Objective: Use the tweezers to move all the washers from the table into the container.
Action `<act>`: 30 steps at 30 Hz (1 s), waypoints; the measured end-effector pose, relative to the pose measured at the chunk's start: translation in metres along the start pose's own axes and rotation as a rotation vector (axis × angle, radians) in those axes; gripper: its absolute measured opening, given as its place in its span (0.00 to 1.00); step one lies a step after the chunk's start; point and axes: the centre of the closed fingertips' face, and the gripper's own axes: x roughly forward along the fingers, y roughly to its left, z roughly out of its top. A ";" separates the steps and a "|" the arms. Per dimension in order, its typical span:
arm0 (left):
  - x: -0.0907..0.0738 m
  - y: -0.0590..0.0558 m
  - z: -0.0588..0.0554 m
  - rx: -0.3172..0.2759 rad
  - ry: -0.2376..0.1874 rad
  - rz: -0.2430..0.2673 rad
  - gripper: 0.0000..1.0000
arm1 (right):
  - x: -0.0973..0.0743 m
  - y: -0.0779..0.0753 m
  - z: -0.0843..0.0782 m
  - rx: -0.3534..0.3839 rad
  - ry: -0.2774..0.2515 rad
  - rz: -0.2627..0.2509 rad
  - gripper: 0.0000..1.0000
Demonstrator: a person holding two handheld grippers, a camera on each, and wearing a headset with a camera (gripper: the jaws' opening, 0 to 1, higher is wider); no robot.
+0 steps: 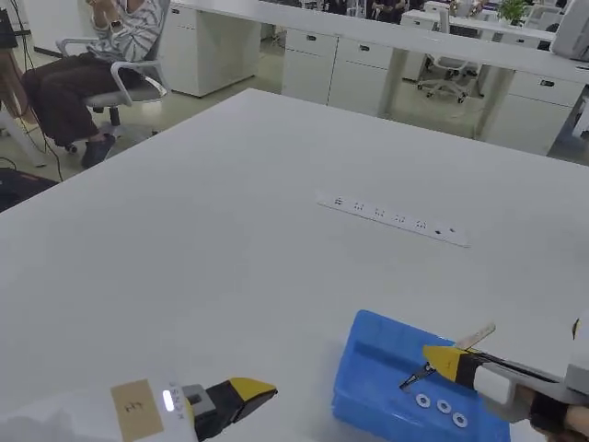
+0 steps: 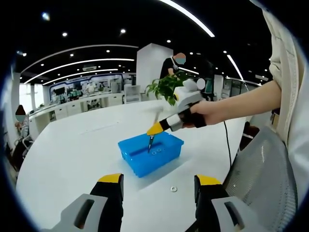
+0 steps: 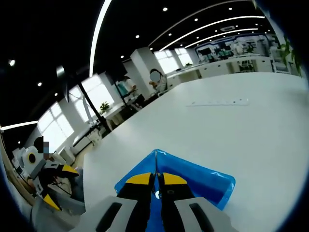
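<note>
Head view: blue container (image 1: 375,366) holds three washers (image 1: 444,406).

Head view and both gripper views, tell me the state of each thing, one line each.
left claw: open, holding nothing.
right claw: shut on the tweezers.
tweezers: tips down inside the container.
container: open-topped, three washers inside.
loose washer: on the table, outside the container.
</note>
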 end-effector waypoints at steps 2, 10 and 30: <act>0.000 0.000 0.000 0.001 0.001 0.000 0.59 | 0.002 -0.007 -0.001 -0.010 0.010 -0.005 0.03; 0.001 0.000 -0.001 0.005 0.006 0.000 0.58 | 0.005 -0.009 -0.008 -0.061 0.056 -0.017 0.03; -0.001 0.002 -0.002 0.005 0.005 0.008 0.57 | 0.017 0.003 -0.020 -0.353 0.194 -0.006 0.03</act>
